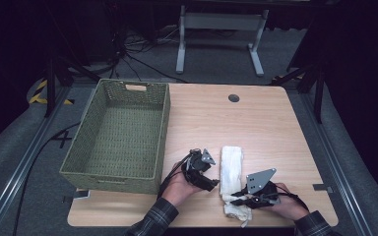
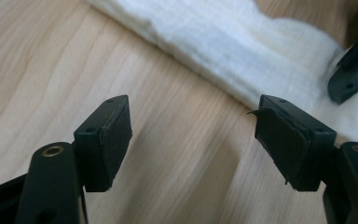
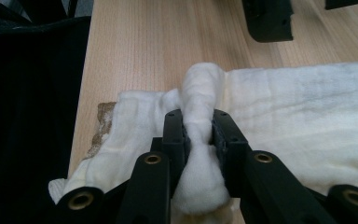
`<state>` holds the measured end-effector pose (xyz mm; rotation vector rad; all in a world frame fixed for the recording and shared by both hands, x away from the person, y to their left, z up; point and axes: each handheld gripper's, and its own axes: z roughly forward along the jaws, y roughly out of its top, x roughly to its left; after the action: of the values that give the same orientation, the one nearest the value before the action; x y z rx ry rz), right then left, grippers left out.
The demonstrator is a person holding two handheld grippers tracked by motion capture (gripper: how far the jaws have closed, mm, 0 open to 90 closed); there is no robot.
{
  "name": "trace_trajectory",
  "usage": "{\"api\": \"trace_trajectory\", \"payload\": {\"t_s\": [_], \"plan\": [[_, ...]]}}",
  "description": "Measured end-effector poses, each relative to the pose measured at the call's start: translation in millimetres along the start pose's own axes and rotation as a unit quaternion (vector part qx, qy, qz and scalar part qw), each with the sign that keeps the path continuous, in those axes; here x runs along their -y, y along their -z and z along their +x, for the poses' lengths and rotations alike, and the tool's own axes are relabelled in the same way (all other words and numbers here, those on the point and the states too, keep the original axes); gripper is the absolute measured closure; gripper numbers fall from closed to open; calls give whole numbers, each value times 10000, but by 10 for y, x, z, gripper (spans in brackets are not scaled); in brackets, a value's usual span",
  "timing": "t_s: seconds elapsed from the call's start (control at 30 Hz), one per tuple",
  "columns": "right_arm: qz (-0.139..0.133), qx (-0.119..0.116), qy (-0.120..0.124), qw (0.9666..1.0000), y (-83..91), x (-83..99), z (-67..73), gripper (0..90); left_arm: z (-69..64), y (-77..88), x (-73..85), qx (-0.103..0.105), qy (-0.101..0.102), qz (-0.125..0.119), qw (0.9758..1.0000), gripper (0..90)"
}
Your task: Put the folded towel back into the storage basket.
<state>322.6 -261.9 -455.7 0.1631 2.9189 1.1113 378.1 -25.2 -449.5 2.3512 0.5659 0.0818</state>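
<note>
**White cloth pinched at its near end**

White, soft cloth [image 1: 231, 177], folded into a long strip, lay on the wooden table [image 1: 256, 123] just right of the woven basket [image 1: 118, 132]. Its long axis ran away from me, front edge to table middle, roughly parallel to the basket's right wall.

Right gripper [image 3: 198, 133]: clamped on a raised fold of the cloth near the strip's near end, close by the table's front edge. Fabric bulged up between the pads [image 3: 179, 135], so I read the grip as firm. In the high view this gripper [image 1: 241, 199] came at the strip from its right side, crossing it.

Left gripper [image 2: 193, 135]: jaws spread, nothing between them, bare wood under the gap. The cloth's edge lay just beyond its right-hand pad [image 2: 284, 140]. From above it [image 1: 209, 182] sat on the strip's left side, between cloth and basket, a little farther up the strip than the right one.

My judgement: both hands were equally near, one on each flank of the strip. The basket lay left, so any carry would go across the left gripper's side.
</note>
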Motion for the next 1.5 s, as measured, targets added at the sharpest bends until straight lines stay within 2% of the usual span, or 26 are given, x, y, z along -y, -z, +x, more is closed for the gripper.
{"api": "trace_trajectory", "payload": {"t_s": [0.03, 0.07, 0.17, 0.2, 0.27, 0.3, 0.37, 0.43, 0.6, 0.67, 0.8, 0.93, 1.0, 1.17, 1.37, 1.47, 1.5], "plan": [[-13, -15, -29, 10000, -1, 2, 0, 778, 13, -6, -63, -9, -8, -84, 10000, 267], [-28, -38, -40, 10000, 0, 4, -4, 778, 32, 1, -113, -2, -76, -38, 10000, 263], [-20, -39, -41, 10000, 1, 7, -15, 778, 46, -10, -168, -51, -143, -156, 9998, 260], [-18, -39, -49, 10000, 2, 7, -15, 778, 57, -17, -197, -6, -145, -99, 9998, 255], [-19, -47, -70, 10000, 2, 8, -18, 777, 95, -50, -262, 9, -282, 7, 9996, 240], [-9, -49, -83, 10000, 3, 7, -17, 777, 109, -77, -282, 19, -284, -72, 9996, 230], [-21, -48, -79, 10000, 1, 7, -18, 777, 145, -104, -341, 68, -339, 31, 9994, 215], [-17, -55, -89, 9999, 1, 6, -19, 777, 176, -151, -385, 87, -391, -76, 9992, 207], [-10, -185, -55, 9998, -1, 4, -9, 778, 242, -210, -516, 167, -572, -88, 9982, 202], [1, -242, -9, 9997, -4, -1, 4, 779, 252, -236, -559, 168, -573, -86, 9982, 202], [6, -366, 35, 9993, -8, -3, 32, 779, 316, -303, -662, 258, -752, -72, 9968, 202], [-2, -383, 21, 9993, -9, -2, 33, 779, 367, -443, -744, 384, -947, -56, 9947, 202], [-8, -390, 19, 9992, -9, -1, 30, 779, 394, -490, -767, 424, -1000, 7, 9941, 202], [-11, -386, 16, 9993, -10, 0, 31, 779, 453, -613, -771, 533, -973, 141, 9937, 202], [-15, -388, 13, 9992, -10, 1, 30, 779, 455, -688, -733, 702, -1129, 283, 9907, 218], [-17, -395, 5, 9992, -10, 2, 29, 779, 452, -675, -730, 673, -1216, 302, 9898, 264], [-20, -399, -2, 9992, -10, 3, 28, 779, 446, -665, -732, 719, -1270, 325, 9888, 294]]}}
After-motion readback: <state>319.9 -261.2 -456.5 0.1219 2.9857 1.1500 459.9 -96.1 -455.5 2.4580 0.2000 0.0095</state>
